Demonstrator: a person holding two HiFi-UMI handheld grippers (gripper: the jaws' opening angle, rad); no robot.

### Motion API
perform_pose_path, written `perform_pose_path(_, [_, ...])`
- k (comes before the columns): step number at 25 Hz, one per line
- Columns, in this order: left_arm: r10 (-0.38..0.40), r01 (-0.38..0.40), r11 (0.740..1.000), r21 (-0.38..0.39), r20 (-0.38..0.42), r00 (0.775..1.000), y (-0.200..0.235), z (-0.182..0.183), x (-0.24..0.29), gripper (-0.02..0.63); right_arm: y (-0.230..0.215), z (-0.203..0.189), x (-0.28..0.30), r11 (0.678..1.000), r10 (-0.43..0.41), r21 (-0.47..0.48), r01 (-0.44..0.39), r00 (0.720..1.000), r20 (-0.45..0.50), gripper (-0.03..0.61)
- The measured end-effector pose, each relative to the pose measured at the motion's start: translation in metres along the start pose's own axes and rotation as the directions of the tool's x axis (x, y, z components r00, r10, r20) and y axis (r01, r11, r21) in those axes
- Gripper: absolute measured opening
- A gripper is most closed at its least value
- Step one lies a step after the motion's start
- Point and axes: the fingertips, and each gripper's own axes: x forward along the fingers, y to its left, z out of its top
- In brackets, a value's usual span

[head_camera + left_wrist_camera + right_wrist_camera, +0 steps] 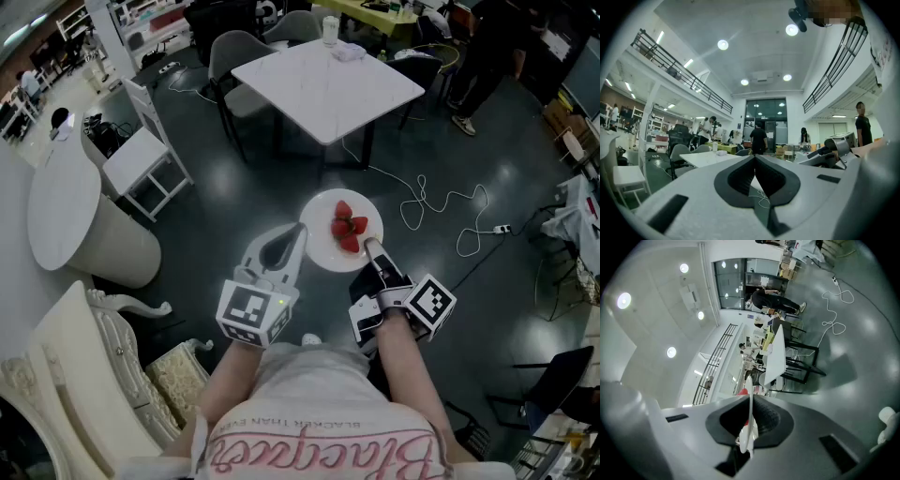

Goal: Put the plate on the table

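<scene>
In the head view, the right tool (370,246) pinches the near edge of the round white plate (323,248). Red strawberries (349,228) lie on the plate. The plate is up in the air over the dark shiny floor (234,197). It is not on the white square bench (328,80), which stands well apart, farther ahead. The left tool (292,234) points its tip just beside the plate's left edge. I cannot tell if it touches. A white cable (441,211) lies in loops on the floor to the right.

In the left gripper view, the left tool (754,159) has its two jaws pressed together at the tip, with nothing held between them. The white square bench (710,158) shows far off to the left.

In the right gripper view, the right tool (749,399) is closed tight on the round white plate (749,427), seen as a thin white edge between the jaws. A bit of red strawberry (742,392) peeks out beside it. The bench (777,355) shows far ahead.
</scene>
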Motion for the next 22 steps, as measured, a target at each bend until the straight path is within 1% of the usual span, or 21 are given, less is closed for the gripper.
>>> perform_pose_path(5, [-0.001,0.001,1.000,0.011,0.012,1.000,-0.002,-0.003,0.001,0.005,-0.004,0.004,0.001,1.000,0.011,-0.001,-0.011,1.000,0.001,0.012])
perform_pose_path(12, [0.031,-0.031,0.999,0.011,0.011,0.999,-0.009,0.001,0.017,0.005,-0.009,0.026,0.002,1.000,-0.001,-0.011,0.000,1.000,-0.026,0.012])
perform_pose_path(17, [0.062,-0.062,0.998,-0.011,0.016,0.998,-0.003,-0.003,0.023,0.005,-0.009,0.030,0.007,1.000,0.012,-0.023,-0.013,0.999,-0.049,0.012])
perform_pose_path(22, [0.055,-0.055,0.998,-0.011,0.020,0.998,-0.001,-0.001,0.043,0.005,-0.011,0.044,0.018,1.000,0.005,-0.025,-0.006,0.999,-0.053,0.012])
